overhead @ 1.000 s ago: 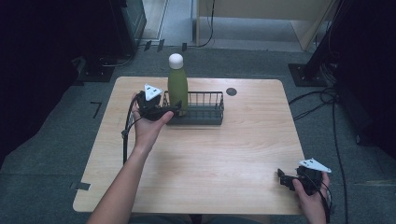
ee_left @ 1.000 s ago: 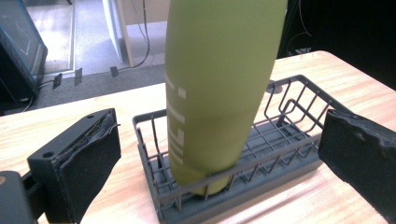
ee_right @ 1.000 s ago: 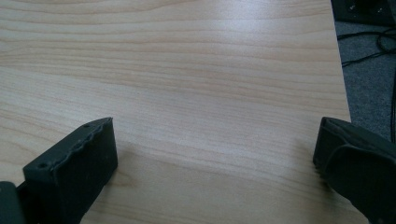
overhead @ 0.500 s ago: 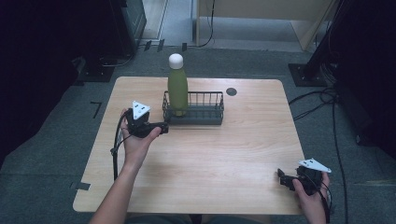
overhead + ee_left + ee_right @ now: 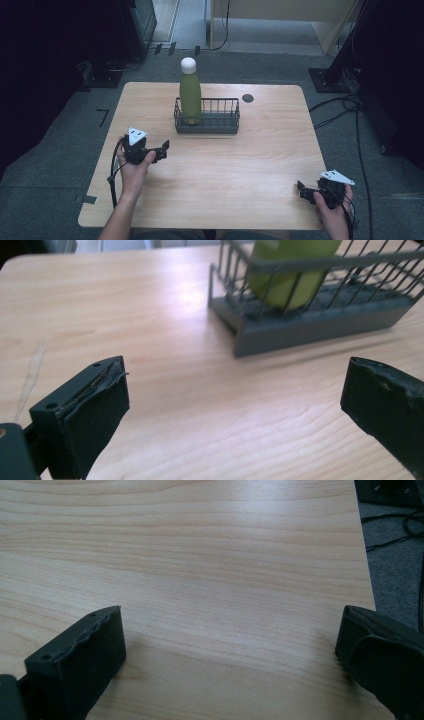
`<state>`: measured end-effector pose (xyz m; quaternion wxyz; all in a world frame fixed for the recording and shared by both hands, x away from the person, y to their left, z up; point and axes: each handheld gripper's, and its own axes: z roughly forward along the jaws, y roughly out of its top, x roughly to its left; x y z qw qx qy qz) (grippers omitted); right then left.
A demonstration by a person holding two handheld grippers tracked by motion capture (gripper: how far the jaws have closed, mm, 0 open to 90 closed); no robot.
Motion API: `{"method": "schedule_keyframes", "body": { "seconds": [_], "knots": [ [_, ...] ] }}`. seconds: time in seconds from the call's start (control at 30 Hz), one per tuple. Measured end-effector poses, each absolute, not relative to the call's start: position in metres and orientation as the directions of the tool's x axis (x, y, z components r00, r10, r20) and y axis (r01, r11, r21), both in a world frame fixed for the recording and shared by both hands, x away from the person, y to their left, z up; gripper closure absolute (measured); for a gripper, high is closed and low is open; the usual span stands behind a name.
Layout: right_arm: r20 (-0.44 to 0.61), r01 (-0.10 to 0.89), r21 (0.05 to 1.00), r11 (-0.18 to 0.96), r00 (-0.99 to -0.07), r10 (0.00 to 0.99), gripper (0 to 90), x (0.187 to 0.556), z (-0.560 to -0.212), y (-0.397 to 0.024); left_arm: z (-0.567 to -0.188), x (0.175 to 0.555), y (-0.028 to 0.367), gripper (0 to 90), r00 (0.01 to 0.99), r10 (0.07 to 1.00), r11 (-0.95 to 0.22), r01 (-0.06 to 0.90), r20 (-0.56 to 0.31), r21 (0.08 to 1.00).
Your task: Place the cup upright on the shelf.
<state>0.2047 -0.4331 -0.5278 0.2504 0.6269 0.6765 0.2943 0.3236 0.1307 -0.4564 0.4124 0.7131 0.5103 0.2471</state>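
A green bottle (image 5: pixel 190 95) with a white cap stands upright in the left end of a dark wire basket (image 5: pixel 207 116) at the back middle of the wooden table (image 5: pixel 250 160). My left gripper (image 5: pixel 164 148) hovers over the table's left part, in front of and left of the basket, open with nothing between its jaws. In the left gripper view the basket (image 5: pixel 310 320) and the bottle's base (image 5: pixel 295 270) lie ahead to the right. My right gripper (image 5: pixel 301 190) rests near the front right corner, open and empty, facing bare wood (image 5: pixel 225 570).
A small dark round disc (image 5: pixel 247 98) sits on the table behind the basket's right end. Cables (image 5: pixel 345 107) trail on the grey floor to the right. Dark equipment stands behind the table at the left.
My left gripper has let go of the bottle, pulled back from the basket toward the front left, and now stands open. The right gripper has not moved.
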Motion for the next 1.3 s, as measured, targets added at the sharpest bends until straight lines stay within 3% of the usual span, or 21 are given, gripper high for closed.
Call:
{"method": "schedule_keyframes", "body": {
  "seconds": [0.4, 1.3],
  "knots": [
    [0.03, 0.701, 0.712, 0.041, -0.089, 0.996, 0.0, 0.205, -0.528, -0.433, -0.485, 0.304, 0.162, 0.0, 0.313, 0.948, -0.137, 0.585, -0.067, 0.799],
    [0.029, 0.701, 0.712, 0.042, -0.089, 0.996, 0.0, 0.205, -0.528, -0.433, -0.517, 0.249, 0.21, 0.0, 0.235, 0.967, -0.235, 0.653, 0.102, 0.72]
  ]
}}
